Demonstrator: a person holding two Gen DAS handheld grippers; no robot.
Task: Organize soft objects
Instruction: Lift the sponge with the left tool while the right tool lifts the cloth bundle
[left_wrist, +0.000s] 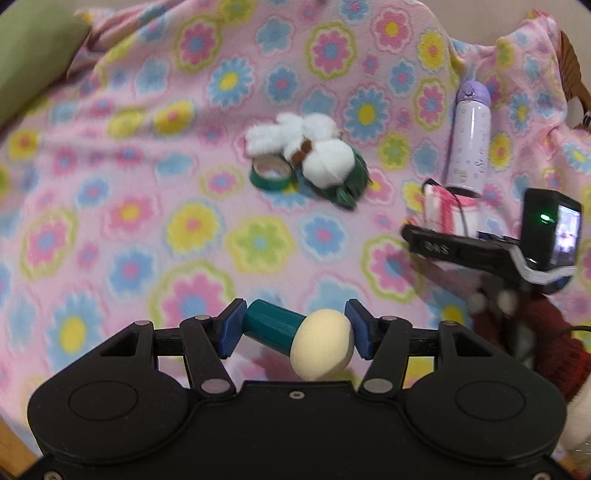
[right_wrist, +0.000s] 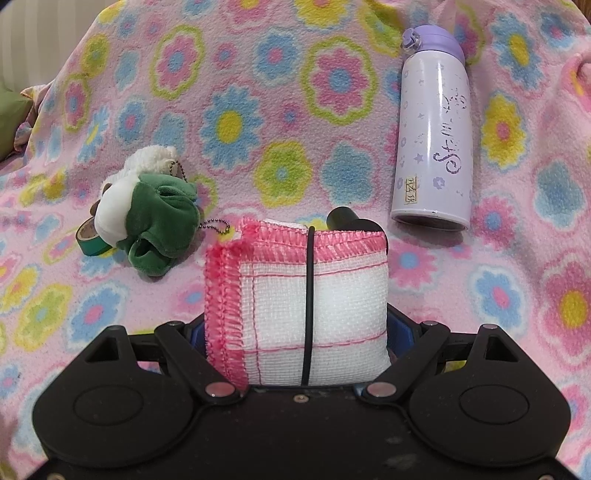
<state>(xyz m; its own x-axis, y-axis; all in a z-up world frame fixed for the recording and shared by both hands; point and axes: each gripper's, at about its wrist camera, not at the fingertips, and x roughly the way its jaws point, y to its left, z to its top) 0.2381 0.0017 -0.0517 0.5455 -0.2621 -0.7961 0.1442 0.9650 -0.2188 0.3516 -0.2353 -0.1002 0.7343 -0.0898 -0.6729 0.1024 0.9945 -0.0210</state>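
**Pink floral fleece as the sorting surface: both grippers loaded**

Pink fleece, the flower-print blanket (left_wrist: 147, 206), is covering the whole work surface and is cushioning everything laid on it.

The left gripper (left_wrist: 293, 334), at the lower centre of the left wrist view, is clenching a sponge applicator (left_wrist: 295, 338) endwise: one blue pad (left_wrist: 229, 332) is pressing on the end of the teal handle and the other on the cream foam head. This grip is probably keeping the soft head from deforming sideways.

The right gripper (right_wrist: 299, 332), at the lower centre of the right wrist view, is grasping a folded gauze cloth (right_wrist: 295, 295) with pink stitched edges. A black band is running around the cloth, holding the folds together, so it is handling as one block.

A white and green plush toy (left_wrist: 314, 162) is lying at the centre of the left wrist view, touching a green tape roll (left_wrist: 269, 175). A lilac bottle (right_wrist: 432, 129) is lying at the upper right of the right wrist view, apart from the soft items, presumably because it is rigid.
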